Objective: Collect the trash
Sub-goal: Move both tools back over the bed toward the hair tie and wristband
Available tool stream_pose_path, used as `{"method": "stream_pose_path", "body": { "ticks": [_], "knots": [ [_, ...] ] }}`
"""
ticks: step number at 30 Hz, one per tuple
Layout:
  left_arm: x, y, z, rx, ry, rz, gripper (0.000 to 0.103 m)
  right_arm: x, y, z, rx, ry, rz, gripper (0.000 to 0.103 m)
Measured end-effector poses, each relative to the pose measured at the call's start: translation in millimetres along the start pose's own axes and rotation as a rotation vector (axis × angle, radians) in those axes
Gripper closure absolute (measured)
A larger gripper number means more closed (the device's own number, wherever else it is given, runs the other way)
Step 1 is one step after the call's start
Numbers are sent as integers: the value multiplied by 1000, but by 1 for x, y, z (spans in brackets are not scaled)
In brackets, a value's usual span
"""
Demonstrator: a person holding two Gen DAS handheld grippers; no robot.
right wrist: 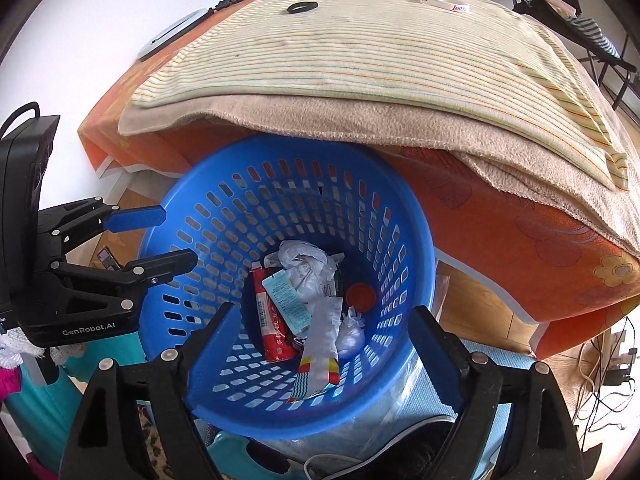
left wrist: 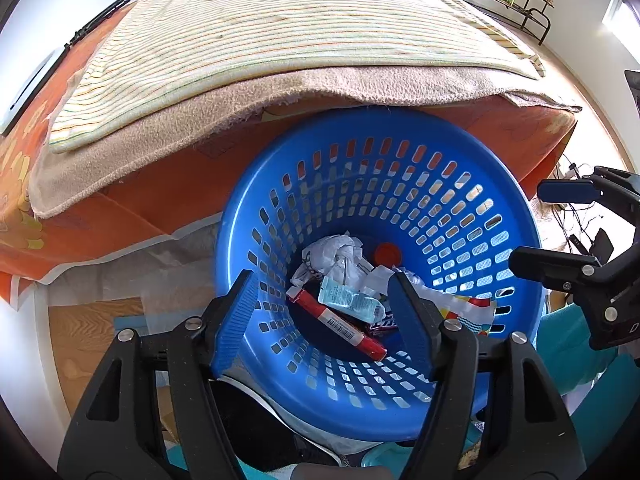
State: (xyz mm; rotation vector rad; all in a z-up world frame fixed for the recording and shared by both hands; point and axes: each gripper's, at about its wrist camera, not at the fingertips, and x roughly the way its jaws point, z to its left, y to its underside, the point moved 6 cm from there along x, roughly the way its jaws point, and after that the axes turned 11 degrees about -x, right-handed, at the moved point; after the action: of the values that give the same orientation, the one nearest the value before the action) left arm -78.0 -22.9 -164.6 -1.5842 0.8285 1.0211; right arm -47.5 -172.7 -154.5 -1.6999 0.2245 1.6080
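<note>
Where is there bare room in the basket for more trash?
Free: the basket floor's near edge, toward both grippers, and its far wall. Crowded: the middle, where crumpled paper, the red wrapper and the orange cap pile up.

Blue slotted basket [left wrist: 472,216], tilted, mouth toward the cameras, against the bed edge. Inside, at the bottom: crumpled white paper [left wrist: 340,258], red wrapper [left wrist: 344,326] lying flat, pale blue packet [left wrist: 350,298] across it, orange cap [left wrist: 387,253], striped wrapper [right wrist: 320,354].
</note>
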Motion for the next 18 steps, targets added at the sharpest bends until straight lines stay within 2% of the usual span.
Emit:
{"method": "stream_pose_path", "body": {
  "ticks": [13, 18],
  "knots": [
    [-9, -15, 13, -68, 5, -34, 34, -7, -5, -1, -2, 64, -2, 12],
    [-19, -25, 11, -68, 23, -52, 34, -11, -8, 1, -2, 59, -11, 12]
  ]
}}
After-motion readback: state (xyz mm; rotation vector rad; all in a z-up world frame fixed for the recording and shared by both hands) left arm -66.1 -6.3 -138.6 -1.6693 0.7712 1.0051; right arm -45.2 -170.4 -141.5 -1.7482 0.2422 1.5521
